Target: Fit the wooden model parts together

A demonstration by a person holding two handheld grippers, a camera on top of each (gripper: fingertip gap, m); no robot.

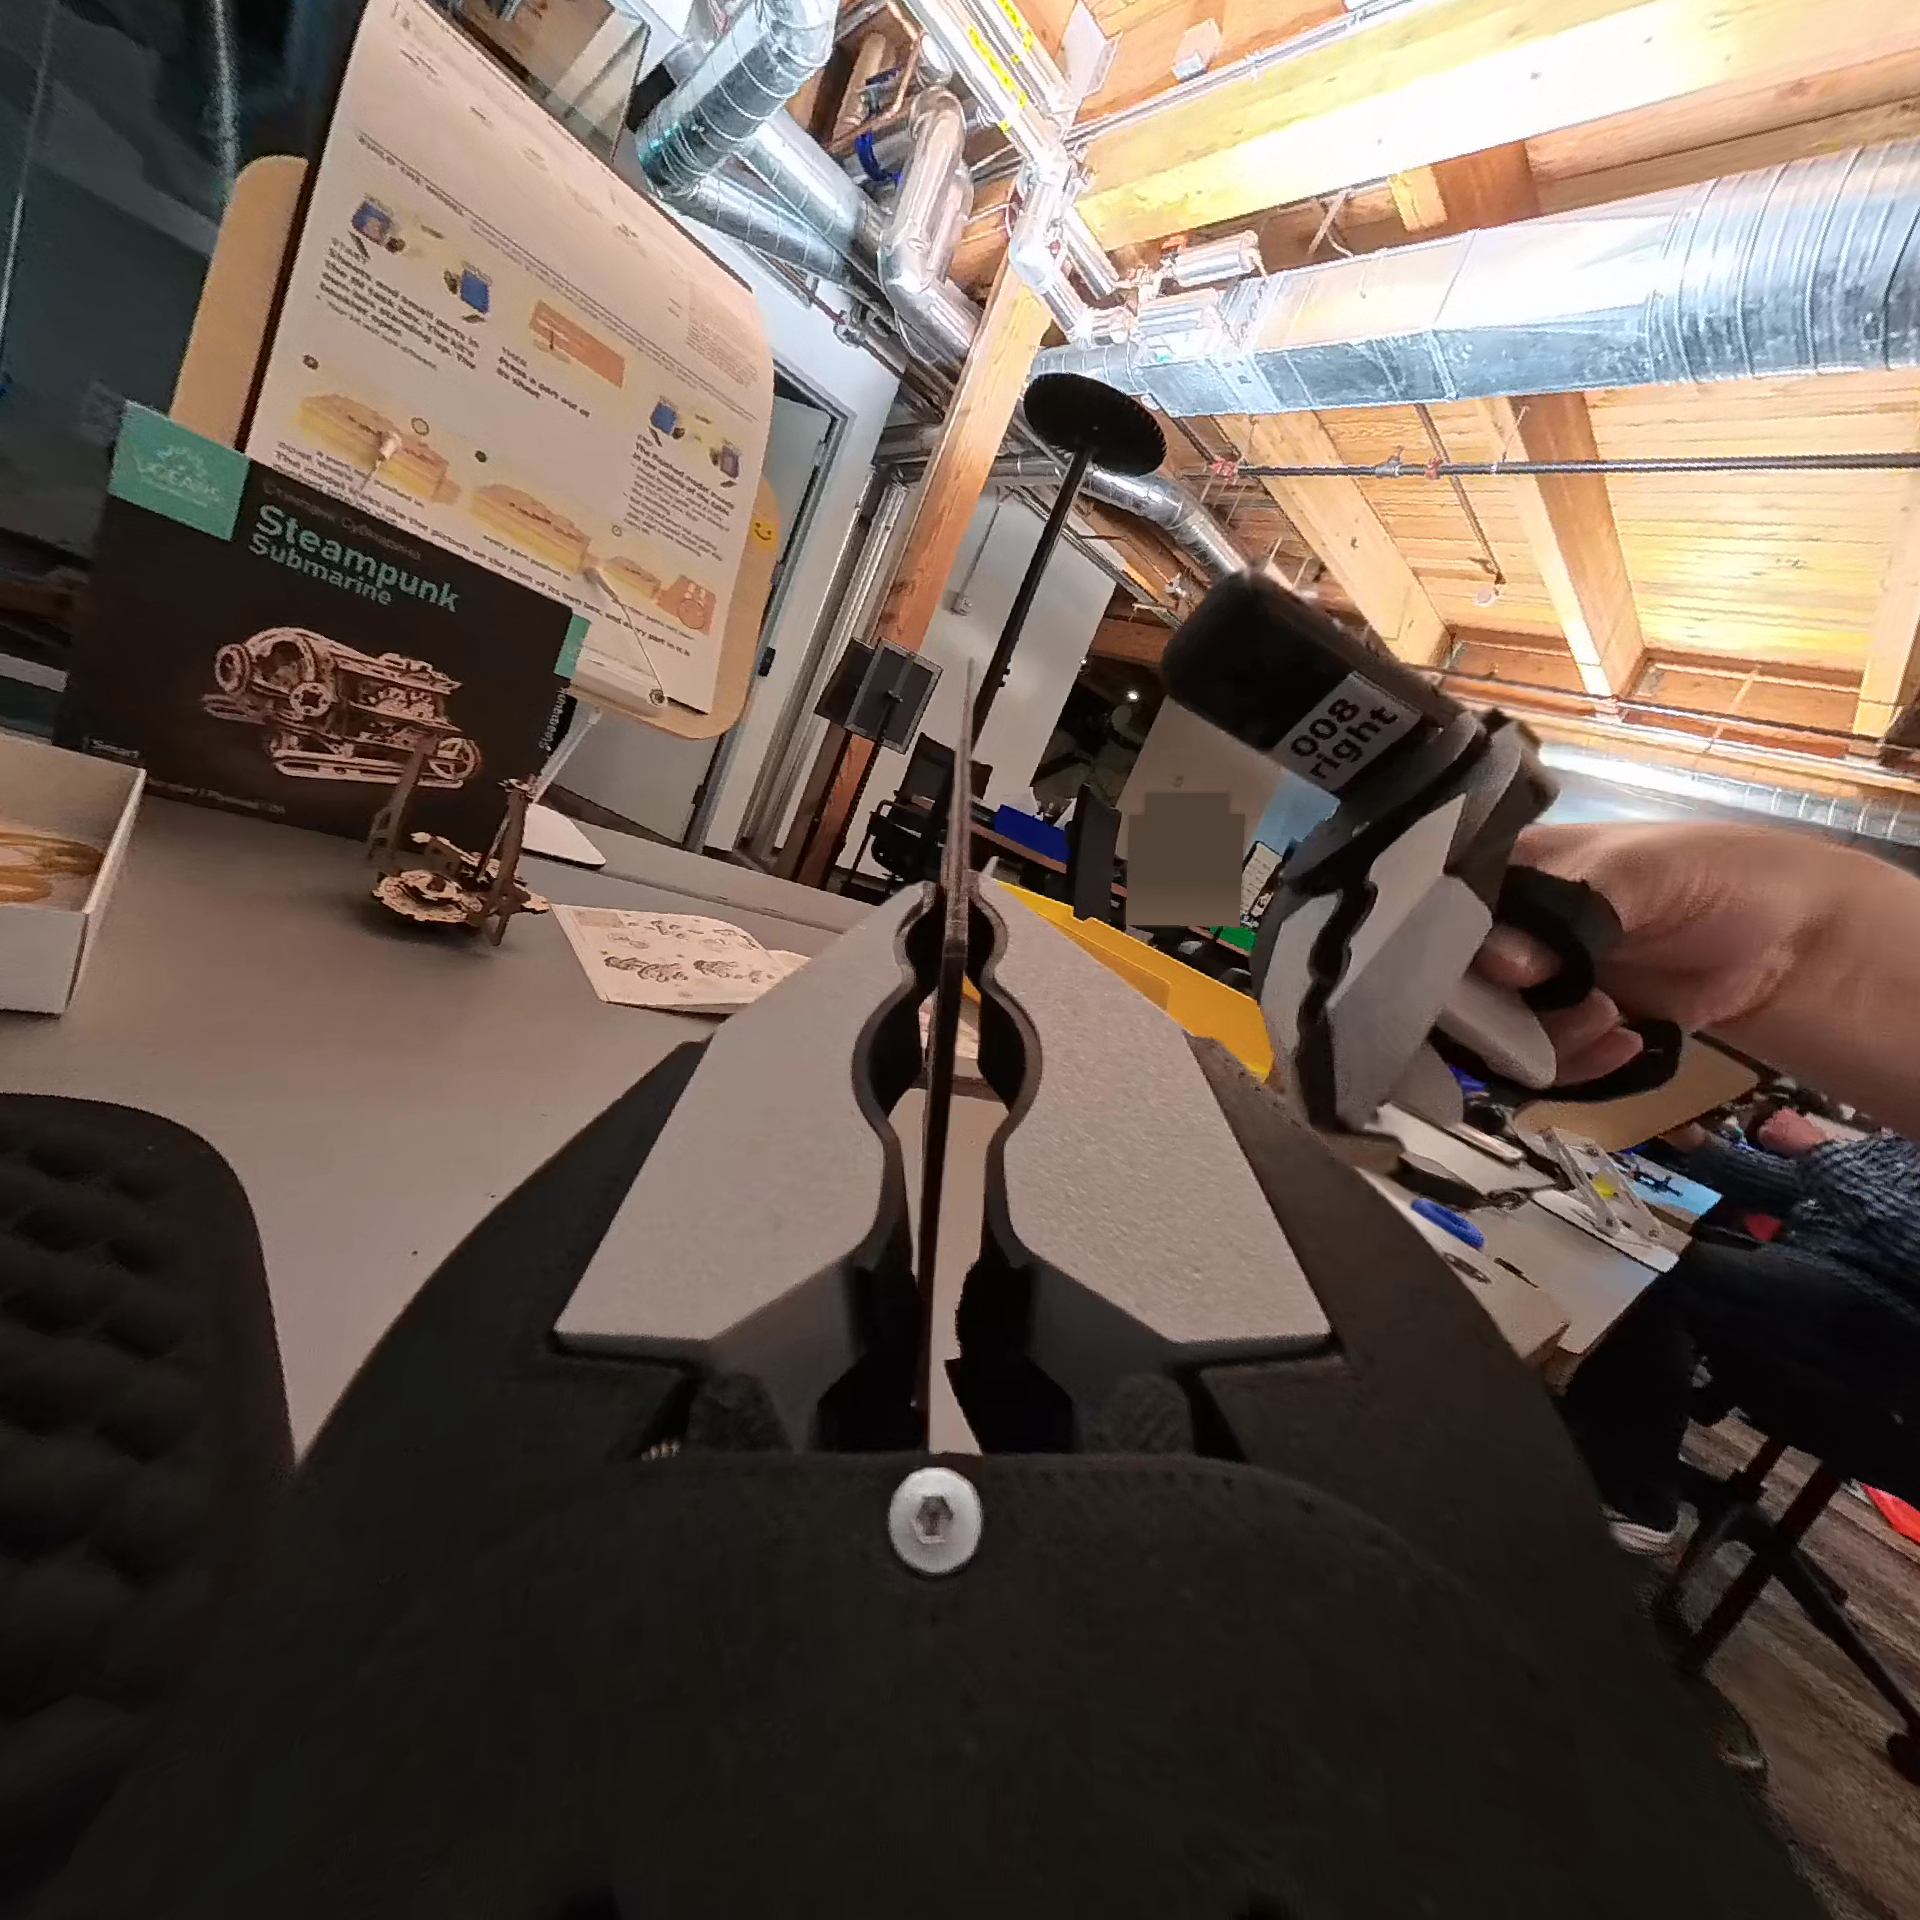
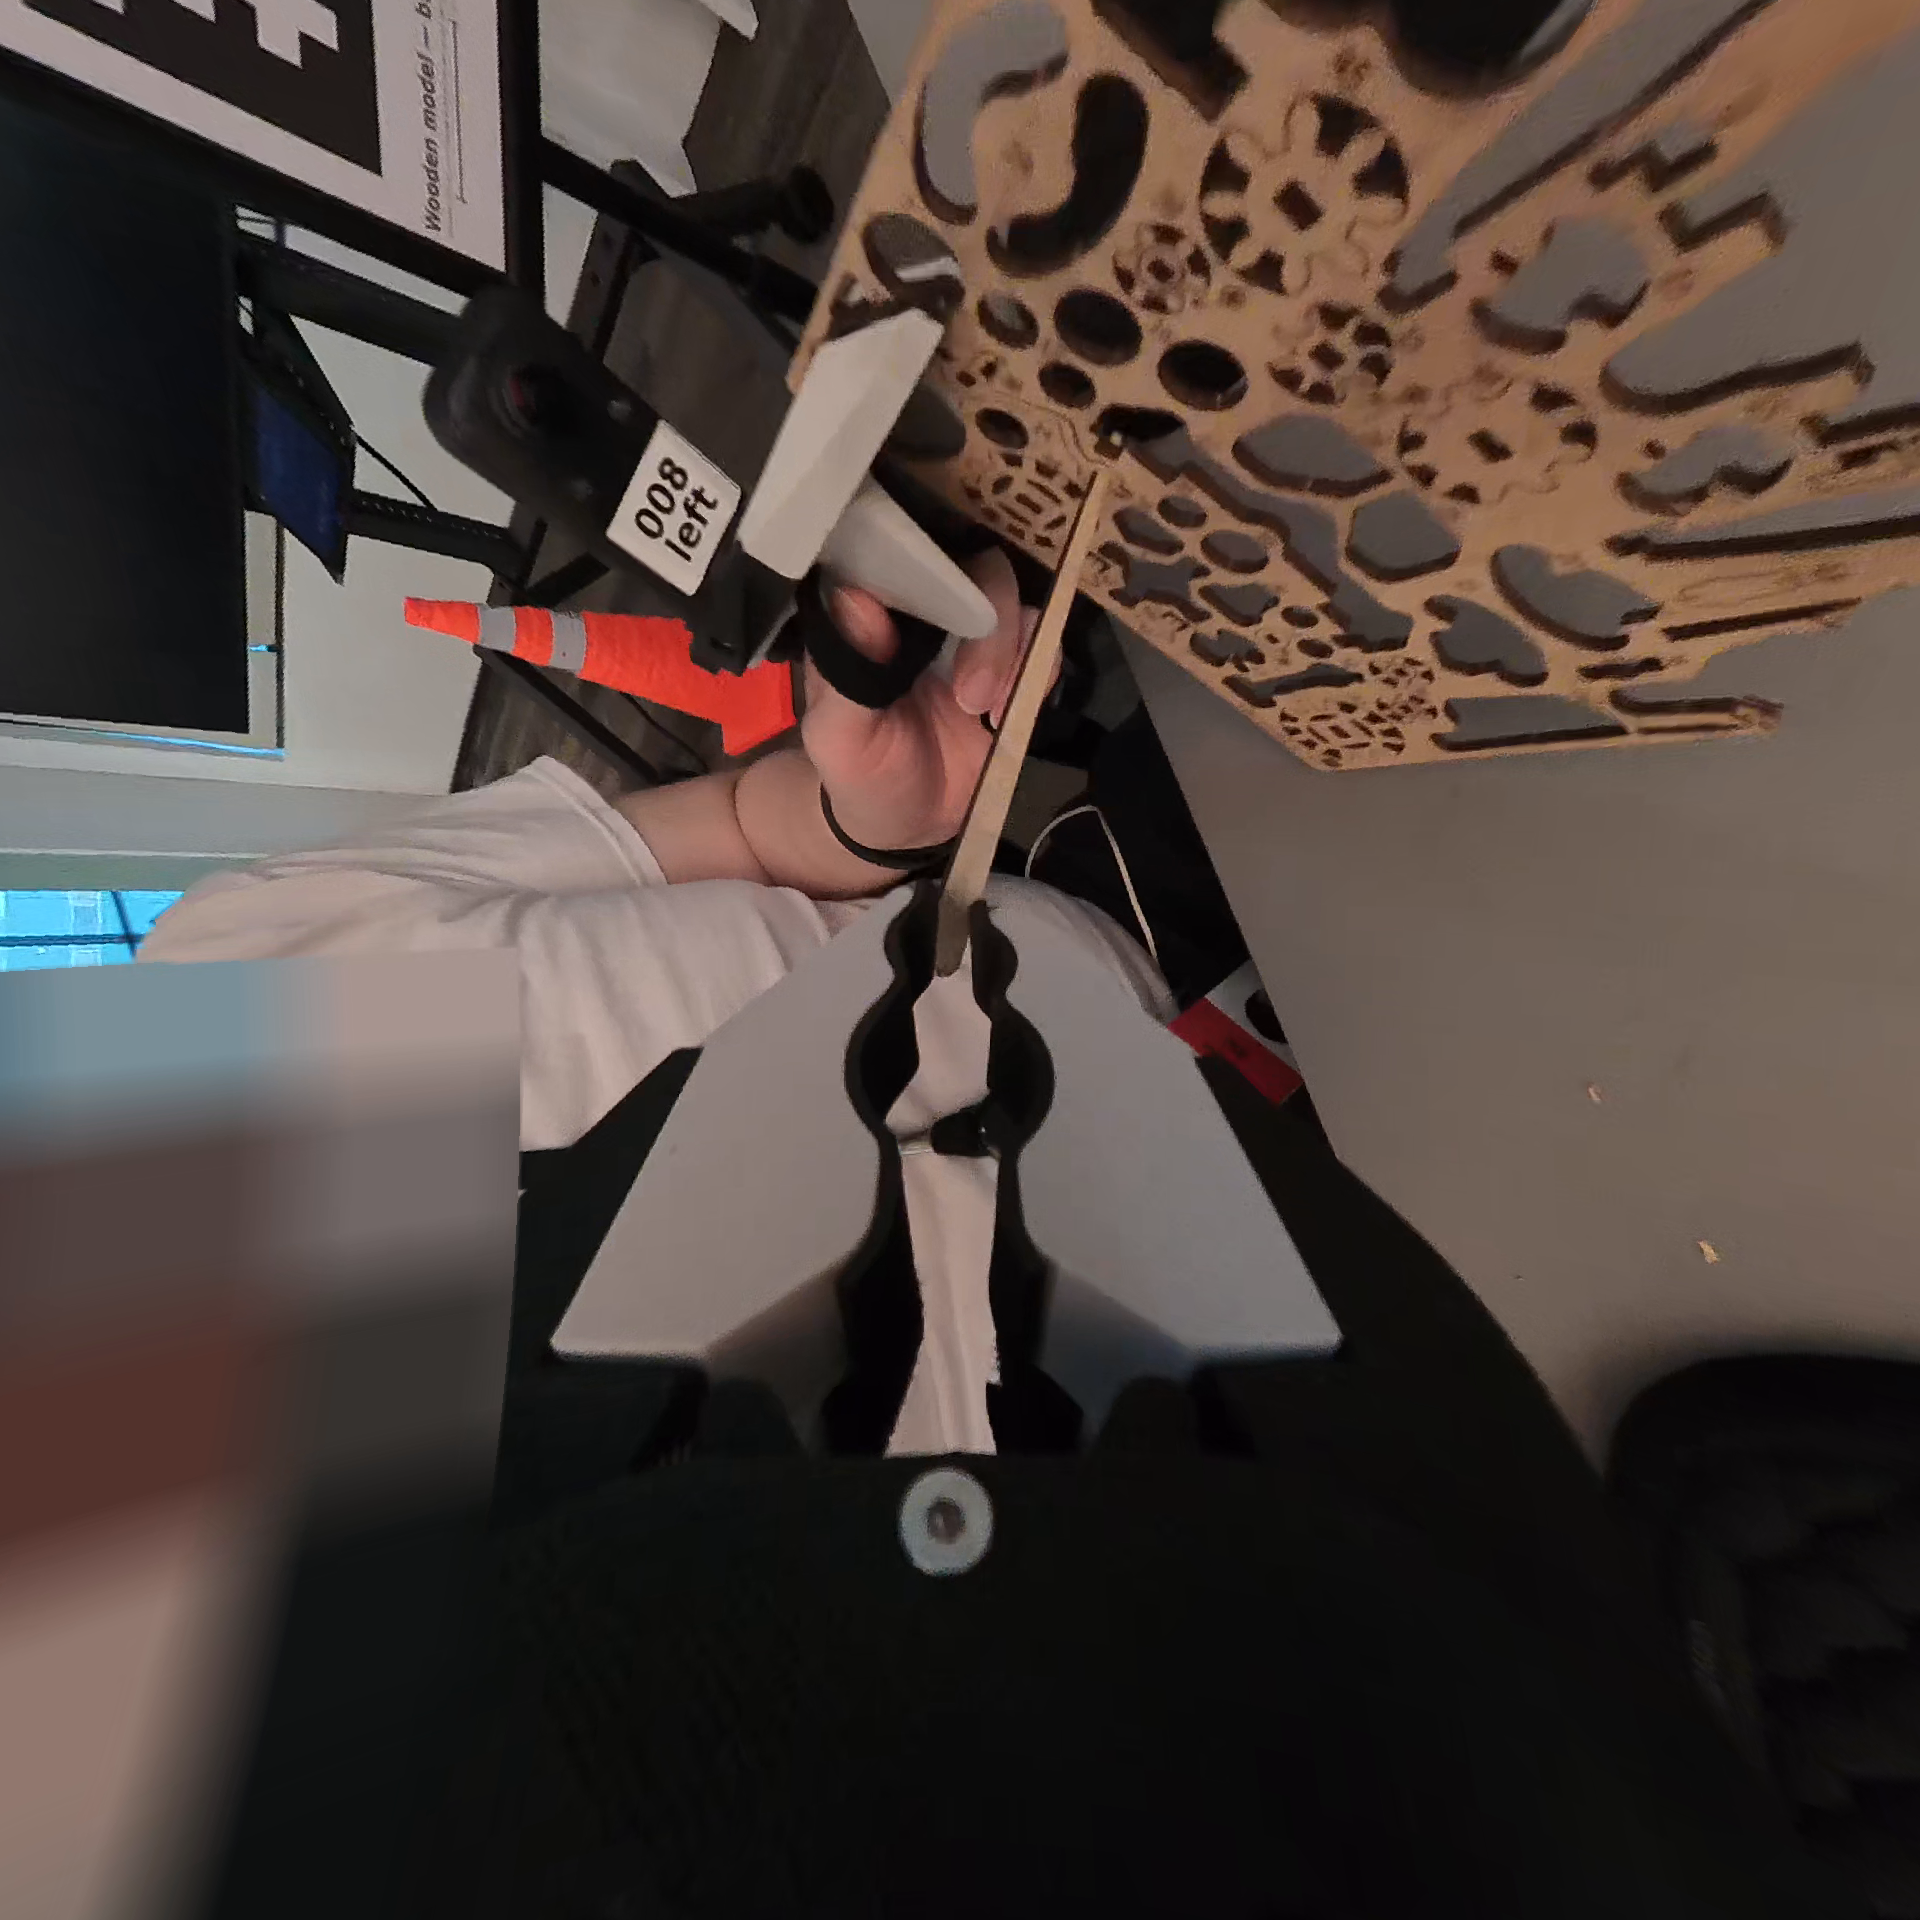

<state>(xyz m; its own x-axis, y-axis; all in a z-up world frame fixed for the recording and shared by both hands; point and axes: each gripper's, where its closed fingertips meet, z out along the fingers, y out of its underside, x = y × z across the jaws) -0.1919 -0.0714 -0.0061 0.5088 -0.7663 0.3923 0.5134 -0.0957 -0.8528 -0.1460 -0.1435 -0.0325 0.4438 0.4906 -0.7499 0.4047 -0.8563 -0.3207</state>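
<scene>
We grip a thin wooden parts sheet (image 1: 948, 1091) edge-on in the left gripper (image 1: 954, 914), its grey fingers (image 1: 769, 1132) closed tight on both faces of the sheet, which runs down the slot between them and juts up past the tips. In the right wrist view, that same sheet (image 2: 1382, 343) spreads wide as a tan laser-cut panel full of holes where pieces have been removed, with the left gripper (image 2: 883, 343) clamped on its left edge and a hand (image 2: 894, 748) behind it.

The right gripper (image 2: 948, 940) pinches the near end of a flat wooden stick (image 2: 1023, 707) at its very tips, the jaws narrowed onto it; the stick slants up and its far end meets the sheet at a small dark cutout. From the left wrist view, the right gripper (image 1: 1340, 997) hangs at the right of the scene, held in a hand (image 1: 1683, 935).

Farther left on the grey table (image 1: 312, 1049) stands a partly built wooden model (image 1: 447, 883), small and dark. Just right of it lies a printed instruction leaflet (image 1: 675, 956). Behind the model stands the dark kit box (image 1: 312, 655), and behind that a large instruction board (image 1: 520, 343). A white tray (image 1: 62, 894) sits at the far left edge. A yellow bin (image 1: 1143, 977) shows beyond the fingertips.
</scene>
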